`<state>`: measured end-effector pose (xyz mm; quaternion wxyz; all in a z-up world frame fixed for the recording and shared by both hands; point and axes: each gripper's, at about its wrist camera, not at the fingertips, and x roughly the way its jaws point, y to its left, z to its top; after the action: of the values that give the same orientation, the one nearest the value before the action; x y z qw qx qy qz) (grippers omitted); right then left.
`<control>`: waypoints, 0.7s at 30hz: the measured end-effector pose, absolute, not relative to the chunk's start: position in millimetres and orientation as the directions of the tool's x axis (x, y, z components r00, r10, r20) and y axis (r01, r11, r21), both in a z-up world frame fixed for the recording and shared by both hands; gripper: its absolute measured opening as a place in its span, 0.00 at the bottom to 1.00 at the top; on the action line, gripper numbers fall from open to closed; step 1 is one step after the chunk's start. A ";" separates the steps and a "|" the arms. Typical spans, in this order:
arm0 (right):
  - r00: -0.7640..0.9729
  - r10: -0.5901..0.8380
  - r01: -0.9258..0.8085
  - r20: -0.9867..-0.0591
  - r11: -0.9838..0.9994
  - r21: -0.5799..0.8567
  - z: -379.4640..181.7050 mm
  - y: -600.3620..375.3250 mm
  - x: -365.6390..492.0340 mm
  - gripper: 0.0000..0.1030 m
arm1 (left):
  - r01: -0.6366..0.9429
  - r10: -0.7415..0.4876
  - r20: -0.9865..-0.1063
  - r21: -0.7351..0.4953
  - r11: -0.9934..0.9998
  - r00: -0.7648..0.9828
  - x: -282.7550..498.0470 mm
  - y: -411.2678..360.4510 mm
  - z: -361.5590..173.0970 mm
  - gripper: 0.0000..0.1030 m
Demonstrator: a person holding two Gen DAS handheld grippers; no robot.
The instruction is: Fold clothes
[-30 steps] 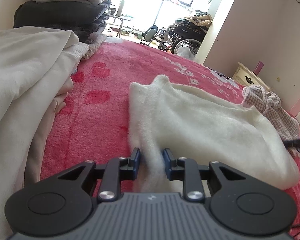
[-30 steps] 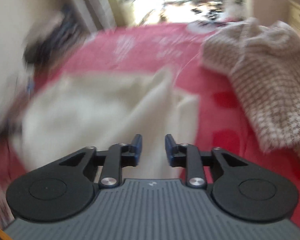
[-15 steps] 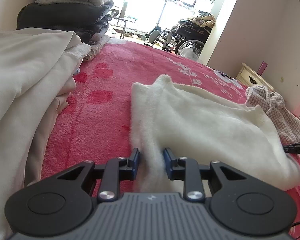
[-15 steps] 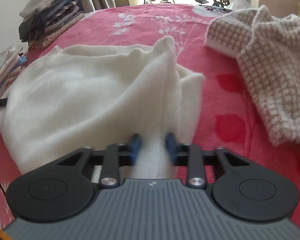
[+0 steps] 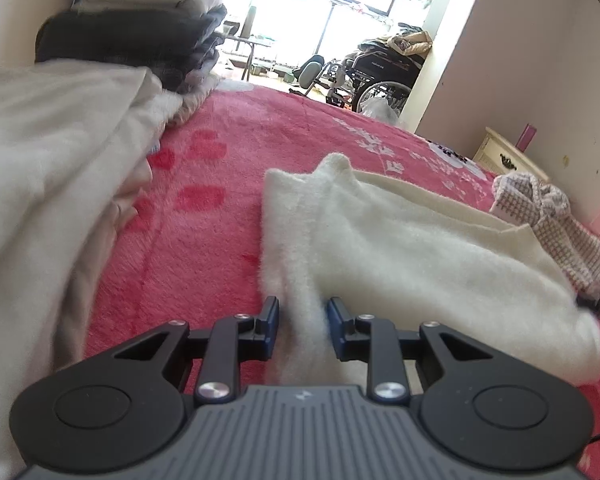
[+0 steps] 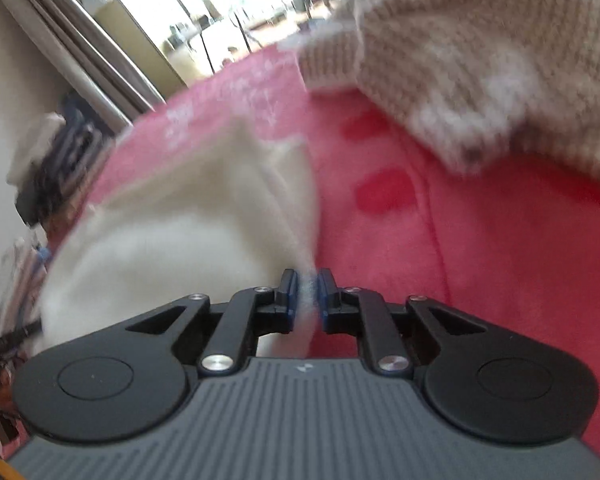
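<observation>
A fluffy white garment (image 5: pixel 420 248) lies spread on the red blanket (image 5: pixel 204 240). My left gripper (image 5: pixel 303 312) is shut on a bunched fold at its near left edge, fabric filling the gap between the pads. In the blurred right wrist view the same white garment (image 6: pixel 180 232) runs off to the left. My right gripper (image 6: pixel 308 292) pinches a thin edge of it; its jaws are just opening a little, with the cloth still pressed between them. A brown-and-white checked garment (image 6: pixel 480 60) lies crumpled beyond, also seen as the checked garment (image 5: pixel 556 216) at the far right.
A tall pile of cream folded clothes (image 5: pixel 52 160) crowds the left, with a dark folded stack (image 5: pixel 140 40) behind it. A cream nightstand (image 5: pixel 504 156) stands by the right wall. A wheelchair (image 5: pixel 380 76) sits past the bed's far end.
The right gripper closed its jaws onto the white garment's edge, then rolled and shifted so the view tilted and blurred. The left gripper kept its hold in place.
</observation>
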<state>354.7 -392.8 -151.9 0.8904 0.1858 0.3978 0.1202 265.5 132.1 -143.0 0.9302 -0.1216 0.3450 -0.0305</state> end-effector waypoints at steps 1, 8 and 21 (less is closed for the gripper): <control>0.679 0.338 -0.075 -0.652 0.915 0.396 -144.1 -390.6 354.7 0.13 | -0.025 -0.125 -0.624 -0.225 0.974 0.771 263.0 131.2 -136.8 0.26; 0.720 0.376 -0.331 -0.583 0.925 0.187 -102.3 -343.3 359.6 0.16 | 0.113 -0.188 -0.539 -0.169 0.979 0.821 285.4 103.1 -98.6 0.24; 0.658 0.394 -0.231 -0.642 0.917 0.326 -168.2 -339.7 494.7 0.11 | -0.034 -0.149 -0.653 -0.259 0.965 0.743 381.4 104.4 -150.9 0.19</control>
<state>494.7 -339.7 -168.2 0.9040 0.1084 0.3757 0.1728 381.4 104.4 -150.9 0.9247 -0.1280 0.3573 -0.0310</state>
